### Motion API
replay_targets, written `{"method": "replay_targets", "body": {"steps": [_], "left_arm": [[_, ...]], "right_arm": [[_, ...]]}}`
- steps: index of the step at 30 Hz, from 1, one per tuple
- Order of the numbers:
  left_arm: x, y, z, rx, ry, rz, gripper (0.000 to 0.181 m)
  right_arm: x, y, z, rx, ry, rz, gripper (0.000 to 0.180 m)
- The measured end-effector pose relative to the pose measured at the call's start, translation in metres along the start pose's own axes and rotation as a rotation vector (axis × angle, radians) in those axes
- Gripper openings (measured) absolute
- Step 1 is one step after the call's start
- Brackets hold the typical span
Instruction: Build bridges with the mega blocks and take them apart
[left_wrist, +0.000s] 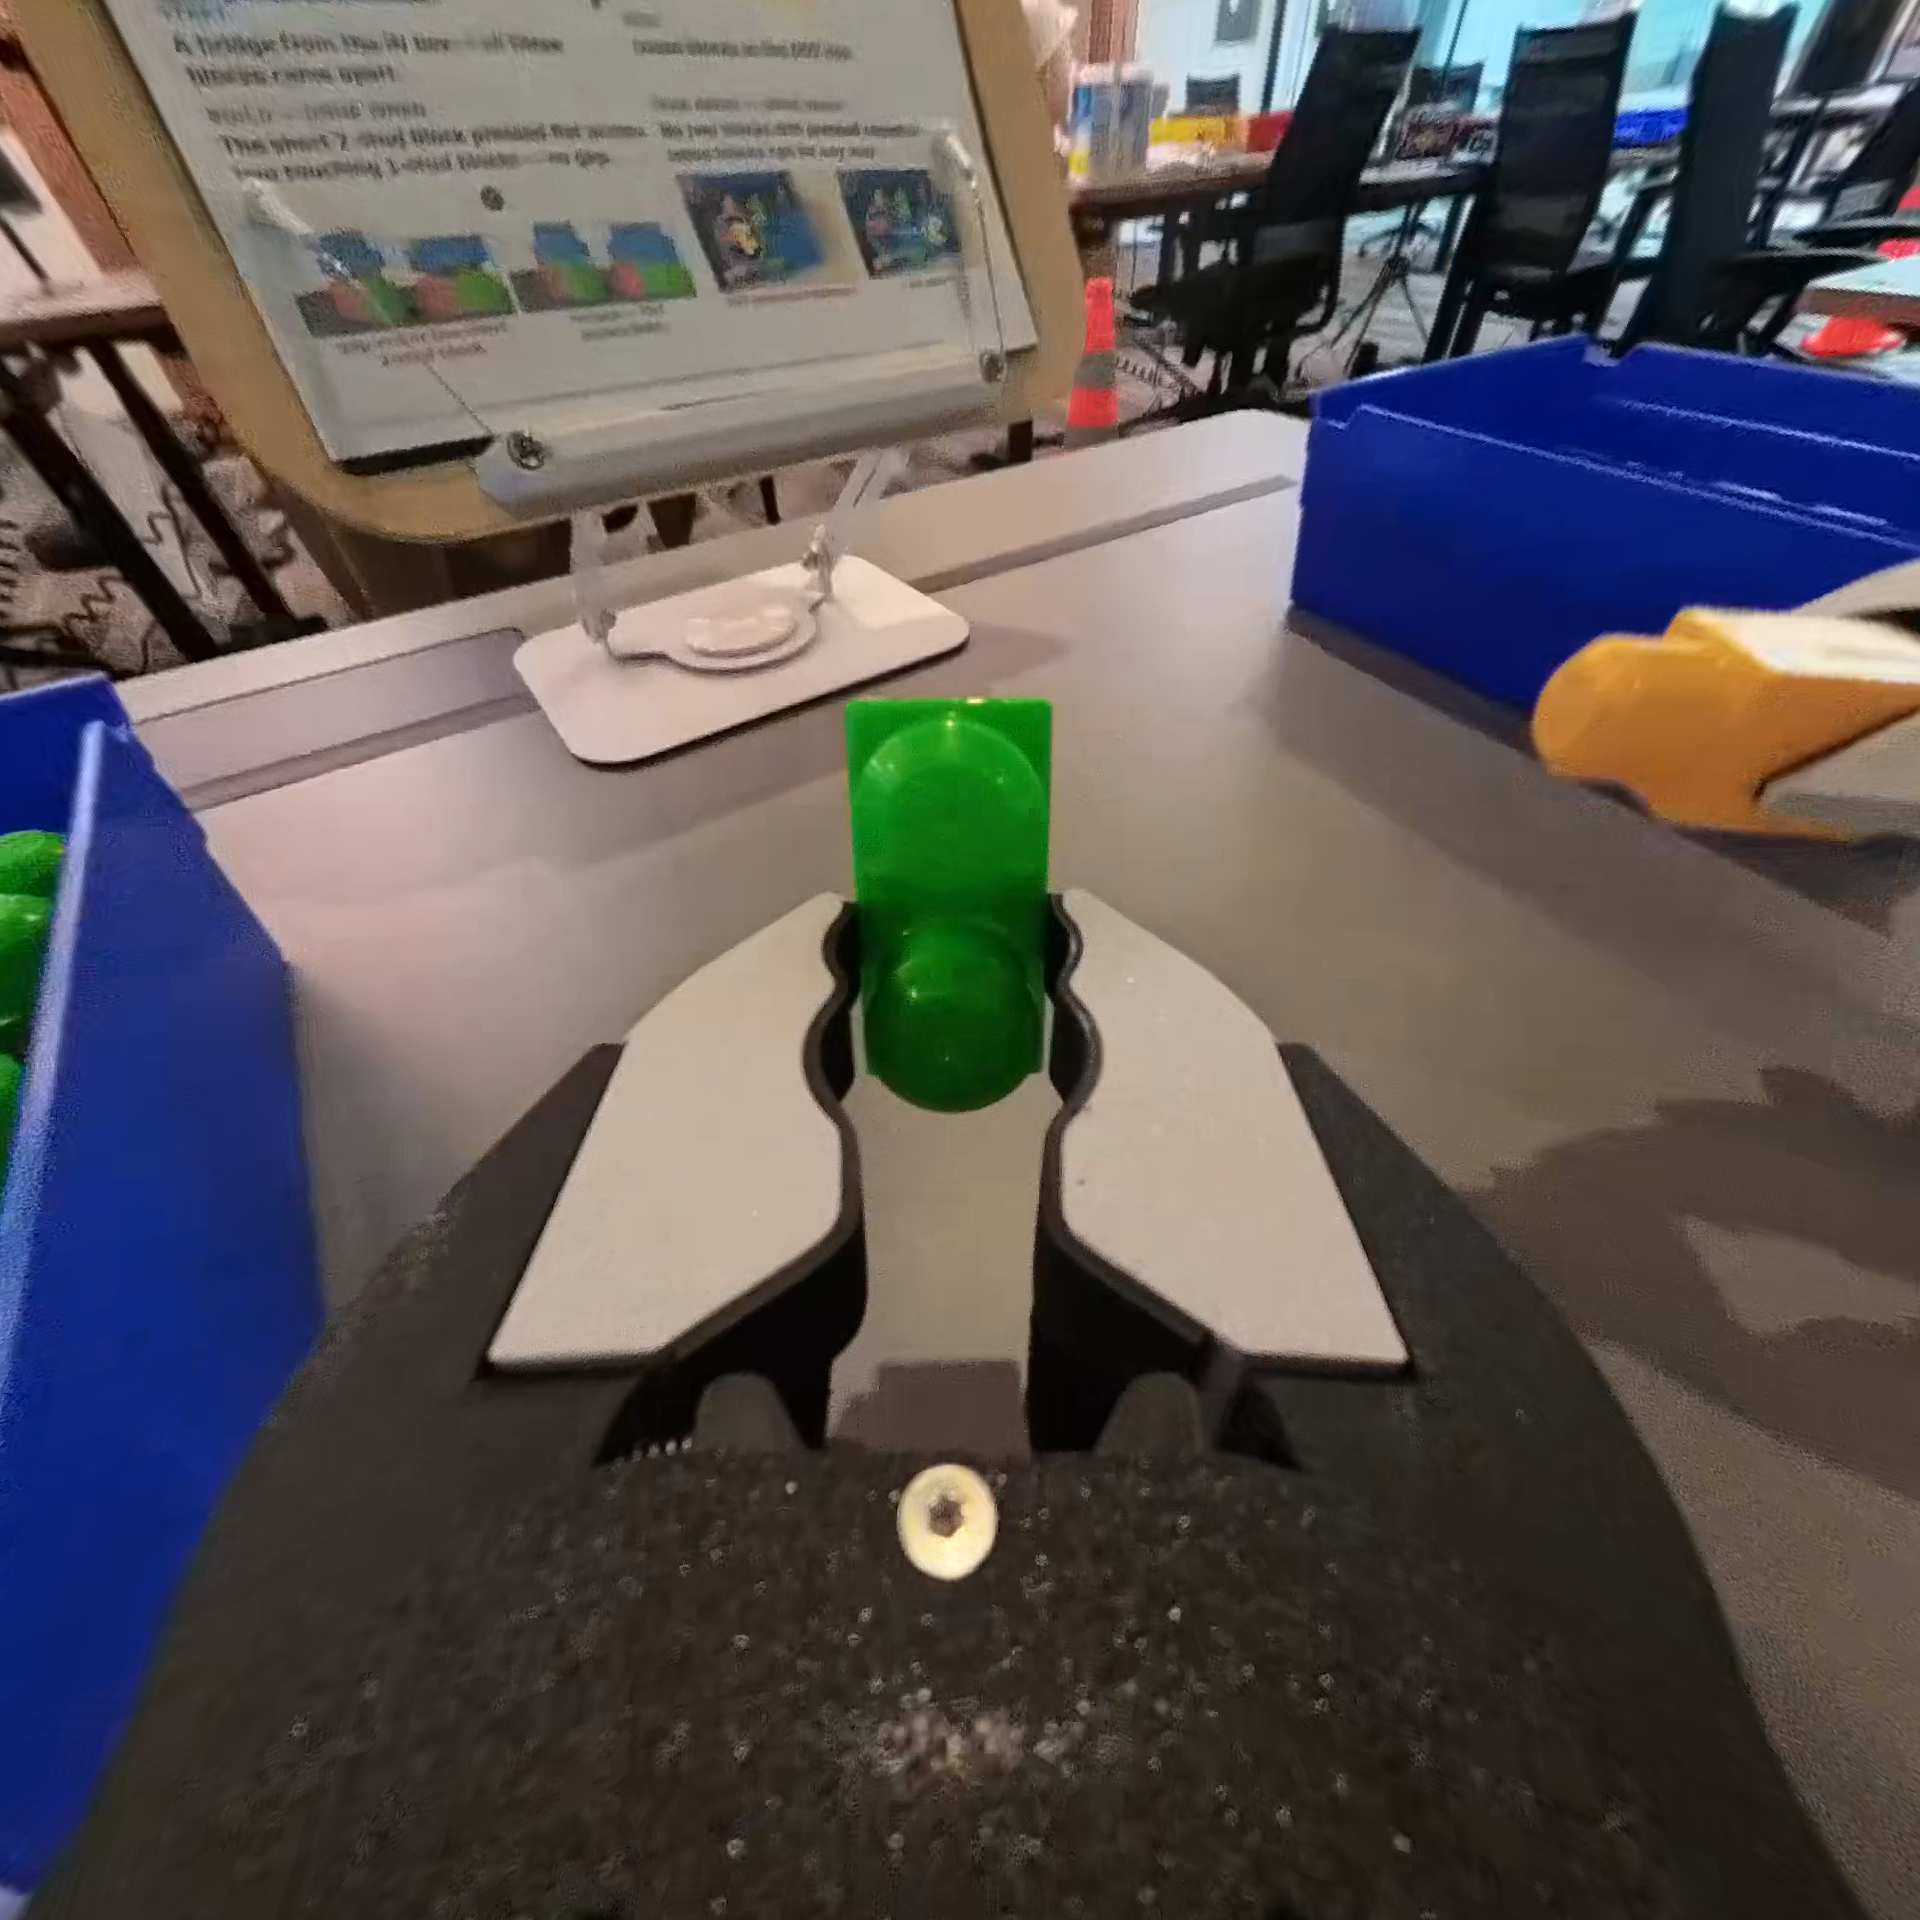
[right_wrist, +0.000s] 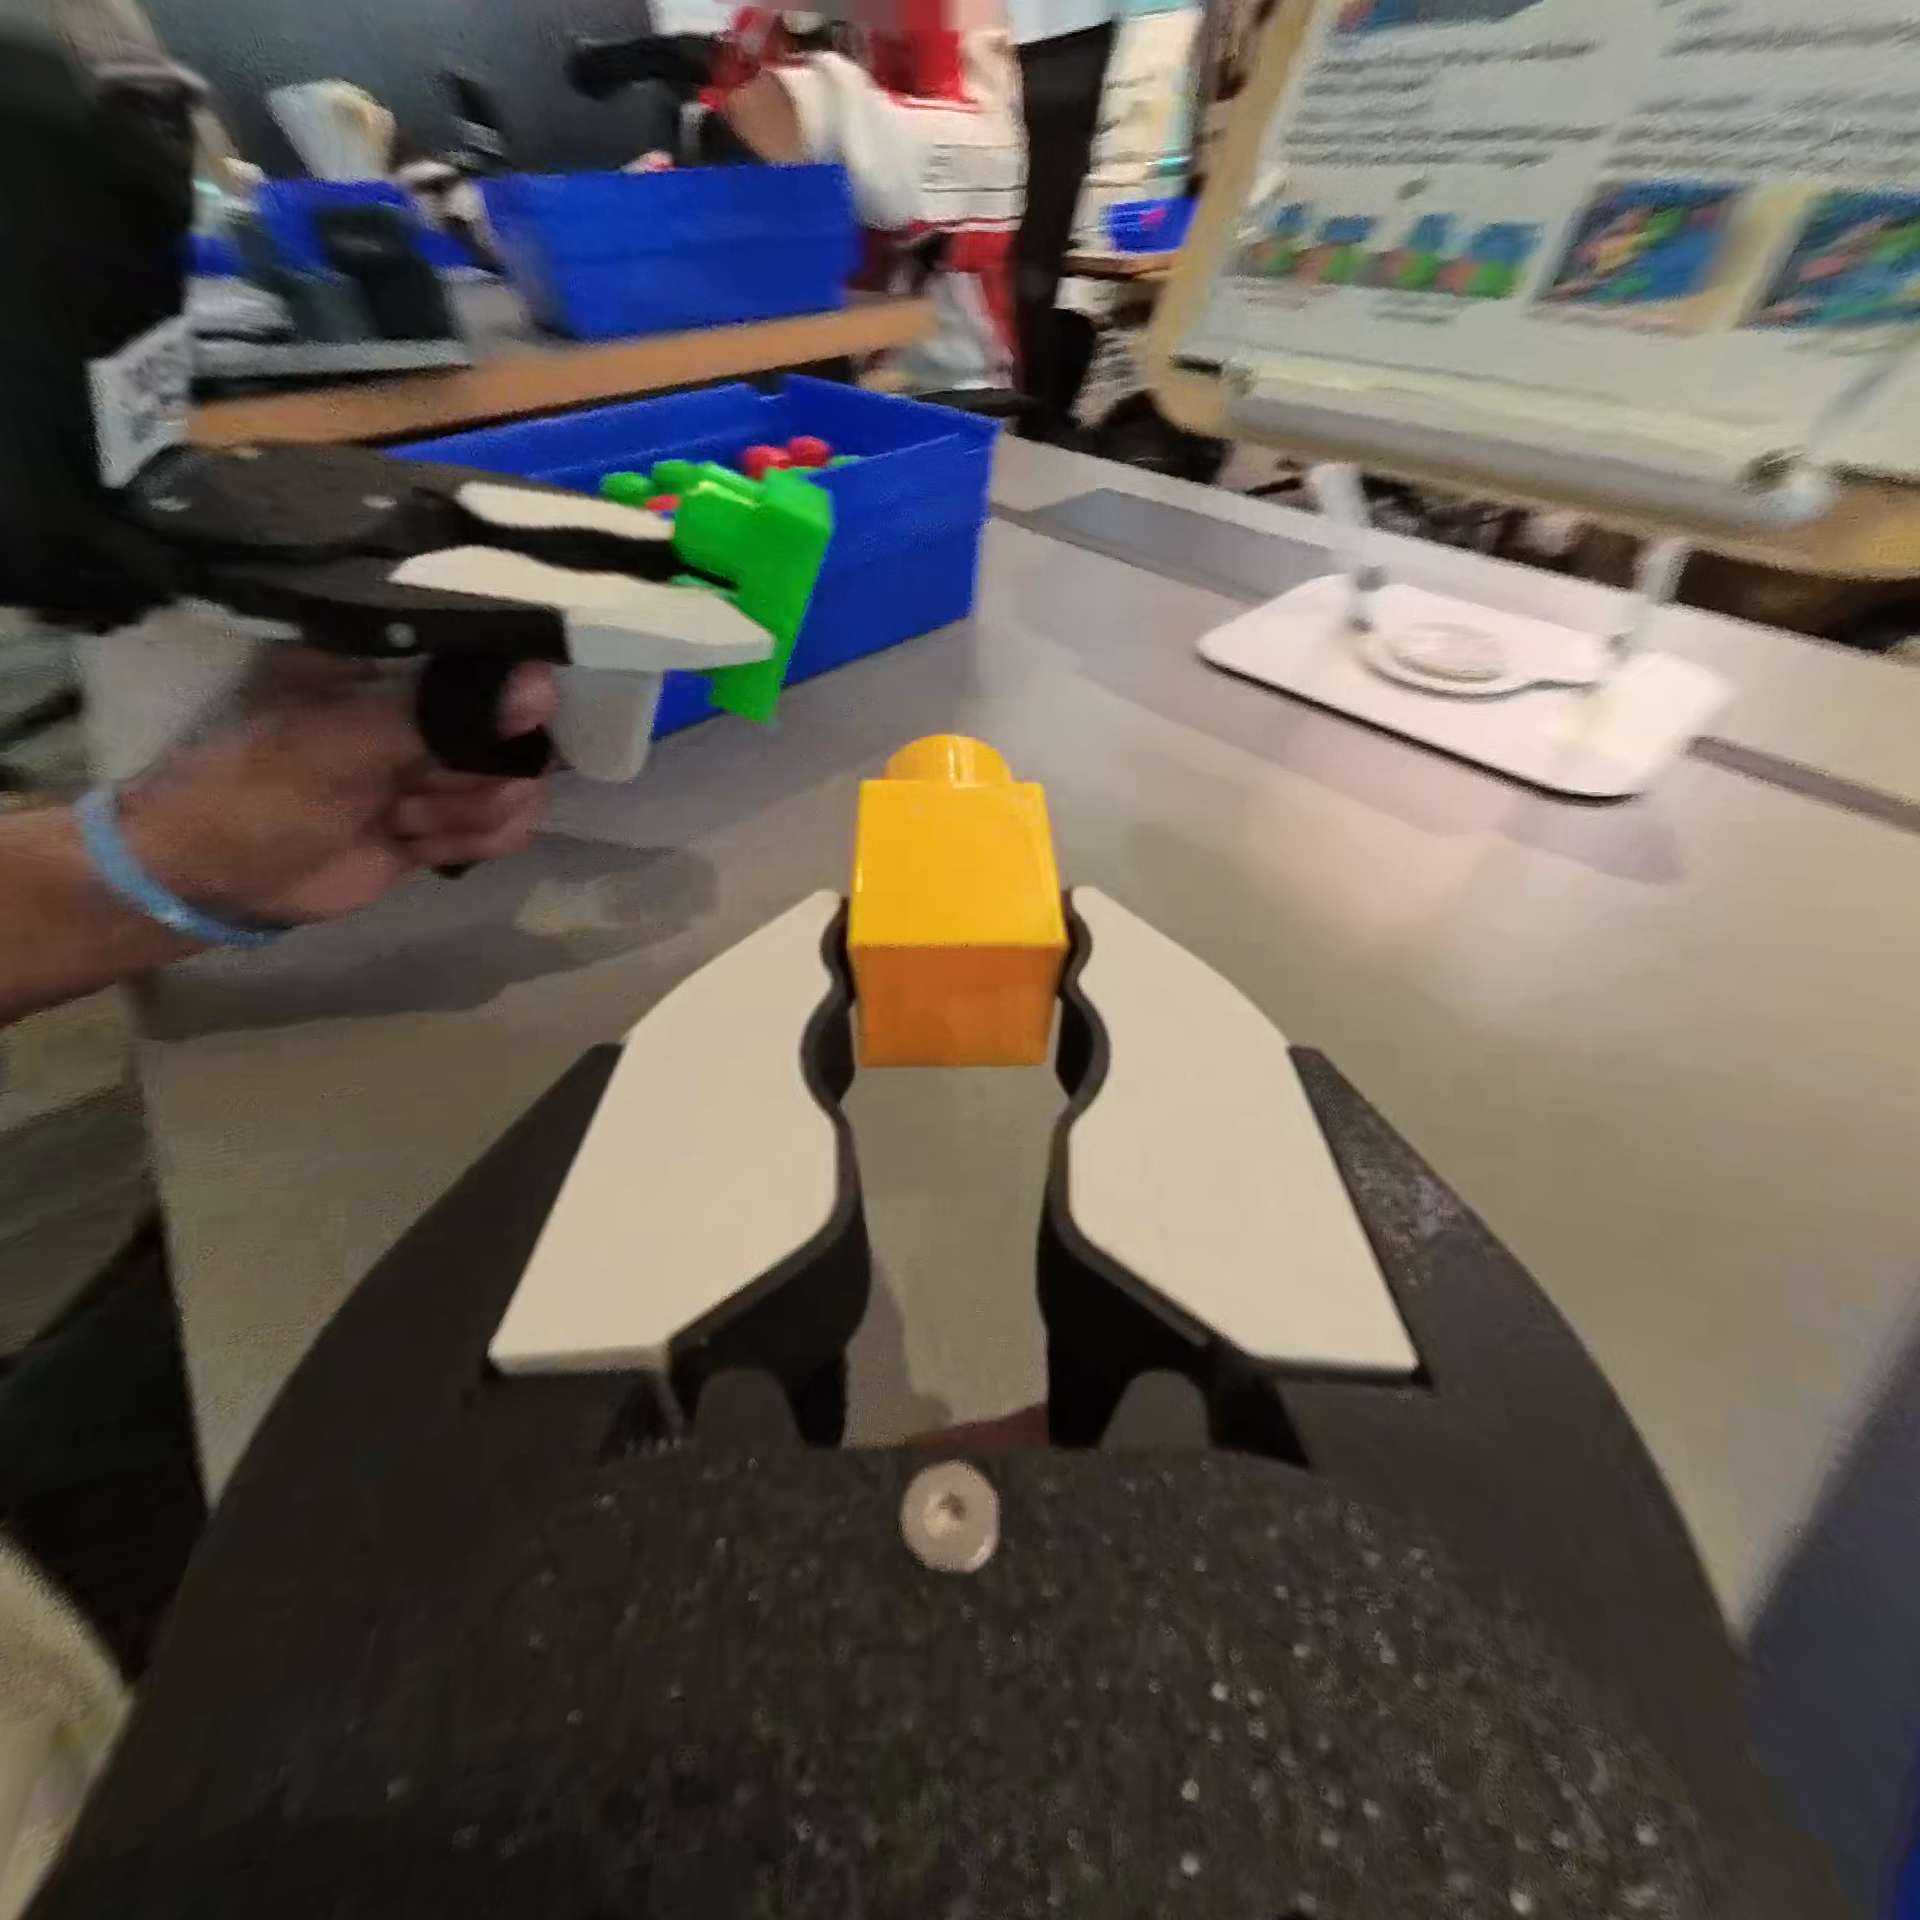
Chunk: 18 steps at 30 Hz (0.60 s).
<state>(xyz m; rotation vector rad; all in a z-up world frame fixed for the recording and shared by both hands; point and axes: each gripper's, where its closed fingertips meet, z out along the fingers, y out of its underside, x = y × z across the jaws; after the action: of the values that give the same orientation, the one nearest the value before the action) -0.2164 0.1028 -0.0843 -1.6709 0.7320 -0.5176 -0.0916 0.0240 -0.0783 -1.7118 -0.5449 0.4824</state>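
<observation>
Grey tabletop (left_wrist: 1351, 1039) w/ office chairs and desks blurred behind, an instruction sheet on a white stand (left_wrist: 743, 665) at the far edge.

Left wrist view: left gripper (left_wrist: 951, 997) clenched on a green 2-stud block (left_wrist: 948, 894), studs facing the cam, held clear above the table. Blue bin (left_wrist: 135, 1091) just to its left w/ more green pieces inside; a second blue bin (left_wrist: 1558, 520) far right. Tip of the yellow block (left_wrist: 1704, 727) pokes in from the right edge, blurred.

Right wrist view: right gripper (right_wrist: 956, 977) clenched on a yellow 1-stud block (right_wrist: 956, 914), stud pointing away, also off the table. Only this view shows the person's hand (right_wrist: 312, 831) on the left tool's handle, the green block side-on, and red + green pieces in the bin. Left view alone shows the right-side bin.

Risk, my guess: nothing built on the table yet, both blocks in mid-air w/ motion blur. Pressing them together without a base could twist one in its grip, since each is pinched only by its near end, and pop it loose.
</observation>
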Motion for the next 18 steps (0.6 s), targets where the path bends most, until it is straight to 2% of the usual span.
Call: {"method": "replay_targets", "body": {"steps": [2, 4, 7, 8, 10, 12, 15, 18], "left_arm": [[0.004, 0.006, 0.001, 0.003, 0.0, 0.03, 0.033], [0.009, 0.012, 0.004, 0.0, 0.022, 0.056, 0.033], [0.016, 0.015, 0.007, -0.007, 0.073, -0.006, 0.033], [0.017, 0.015, 0.008, -0.008, 0.08, -0.015, 0.033], [0.017, 0.015, 0.01, -0.015, 0.084, -0.011, 0.033], [0.017, 0.012, 0.01, -0.004, 0.09, -0.017, 0.033], [0.017, 0.014, 0.011, -0.012, 0.089, -0.005, 0.033], [0.021, 0.017, 0.012, -0.025, 0.103, 0.014, 0.033]], "right_arm": [[0.007, -0.013, -0.02, 0.018, 0.095, -0.053, 0.036], [0.034, -0.035, -0.056, 0.051, 0.225, -0.087, 0.036], [0.108, -0.058, -0.118, 0.038, 0.403, -0.026, 0.036], [0.135, -0.054, -0.132, -0.03, 0.448, -0.002, 0.036], [0.184, -0.02, -0.143, -0.297, 0.5, 0.022, 0.036], [0.214, 0.012, -0.138, -0.466, 0.47, 0.082, 0.036], [0.24, 0.054, -0.124, -0.668, 0.432, 0.132, 0.036], [0.249, 0.078, -0.109, -0.775, 0.4, 0.145, 0.037]]}}
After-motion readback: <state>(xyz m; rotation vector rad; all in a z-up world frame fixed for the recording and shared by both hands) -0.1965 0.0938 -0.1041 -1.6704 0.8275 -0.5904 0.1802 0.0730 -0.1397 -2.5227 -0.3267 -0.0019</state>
